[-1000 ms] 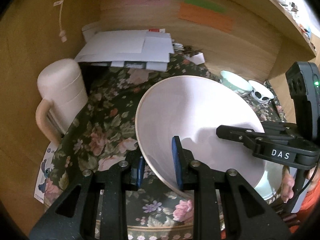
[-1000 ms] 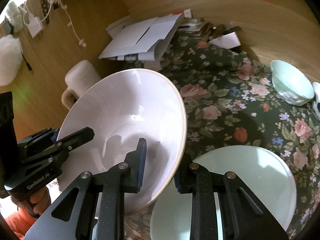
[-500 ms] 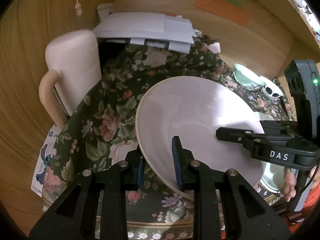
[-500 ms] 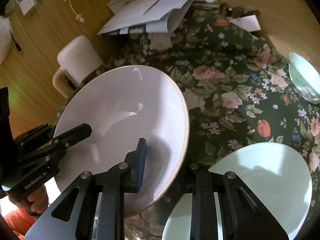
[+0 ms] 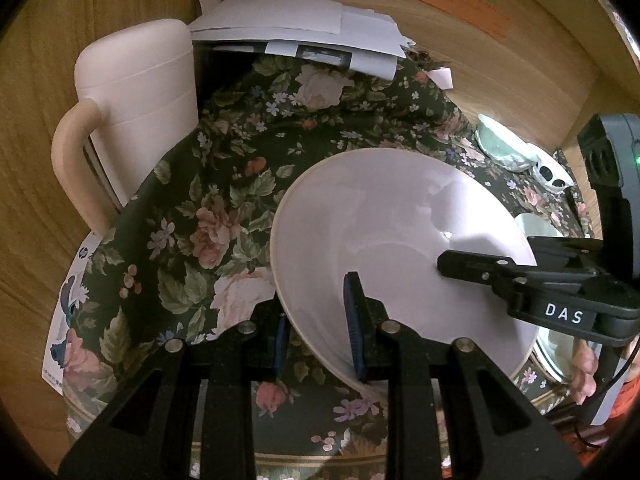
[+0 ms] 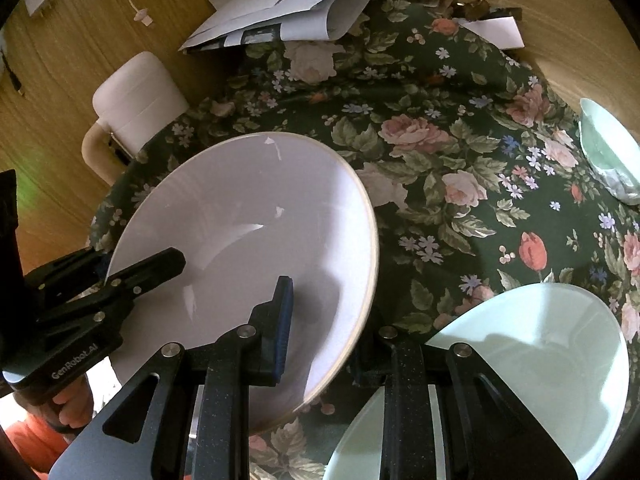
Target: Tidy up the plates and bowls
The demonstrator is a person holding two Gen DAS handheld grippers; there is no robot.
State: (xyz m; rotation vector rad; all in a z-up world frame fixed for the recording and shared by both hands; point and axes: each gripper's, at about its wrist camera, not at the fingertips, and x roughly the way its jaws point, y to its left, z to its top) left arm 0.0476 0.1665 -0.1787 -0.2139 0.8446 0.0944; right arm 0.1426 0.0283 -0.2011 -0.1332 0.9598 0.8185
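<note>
Here both tools grasp one wide white bowl [image 5: 400, 240]. The left tool [image 5: 320, 332] and right tool [image 6: 326, 332] clench opposite rims, likely steadying it above the worktop [image 6: 460, 200].

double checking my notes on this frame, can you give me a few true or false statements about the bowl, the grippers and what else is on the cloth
1. Both grippers clamp the rim of the large white bowl. True: the left gripper and the right gripper each straddle its rim.
2. The cloth is plain white. False: it is dark with a flower print.
3. A pale green plate lies right of the bowl in the right wrist view. True.
4. The white jug lies on its side. False: it stands upright.
5. The bowl holds food. False: it is empty.
</note>
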